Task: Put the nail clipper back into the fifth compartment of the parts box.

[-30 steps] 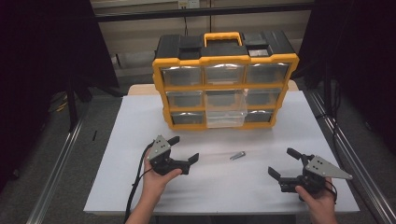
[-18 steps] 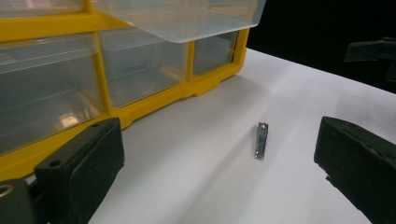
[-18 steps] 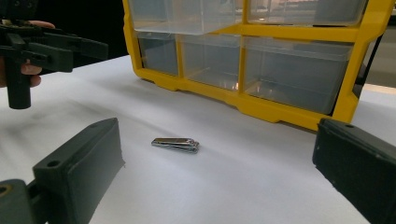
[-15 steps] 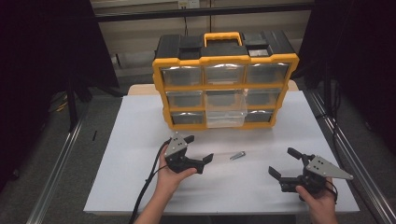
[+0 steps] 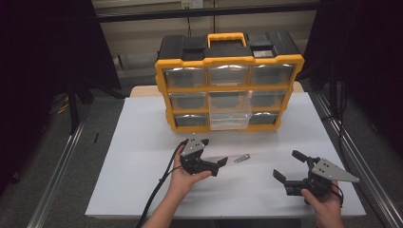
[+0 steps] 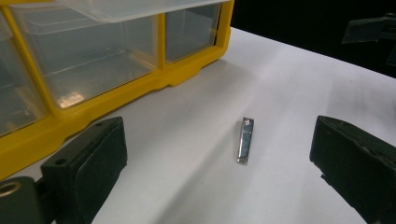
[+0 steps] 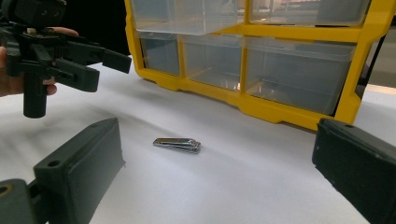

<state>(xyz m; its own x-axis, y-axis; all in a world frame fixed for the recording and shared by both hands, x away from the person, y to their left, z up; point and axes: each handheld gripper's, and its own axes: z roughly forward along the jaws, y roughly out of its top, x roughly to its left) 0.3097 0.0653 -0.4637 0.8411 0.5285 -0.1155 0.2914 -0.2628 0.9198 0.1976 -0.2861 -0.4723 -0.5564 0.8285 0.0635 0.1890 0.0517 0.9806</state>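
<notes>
A small metal nail clipper (image 5: 242,158) lies flat on the white table (image 5: 142,133), in front of the yellow organizer (image 5: 229,85). My left gripper (image 5: 213,154) is open and points right at the clipper, a short way left of it. In the left gripper view the clipper (image 6: 245,140) lies between and beyond the two black jaws. My right gripper (image 5: 289,166) stands open near the table's front right, with nothing in it. The right gripper view has the clipper (image 7: 177,144) ahead and the left gripper (image 7: 100,63) at upper left.
The organizer's clear drawers face me; the lower middle drawer (image 5: 230,114) is pulled out part way. Its black top carries a yellow handle (image 5: 227,38). Metal rails (image 5: 62,161) run along both table sides. Bare table lies between the two grippers.
My left gripper has moved right and forward toward the nail clipper, turning its jaws to face it. The right gripper has stayed in place.
</notes>
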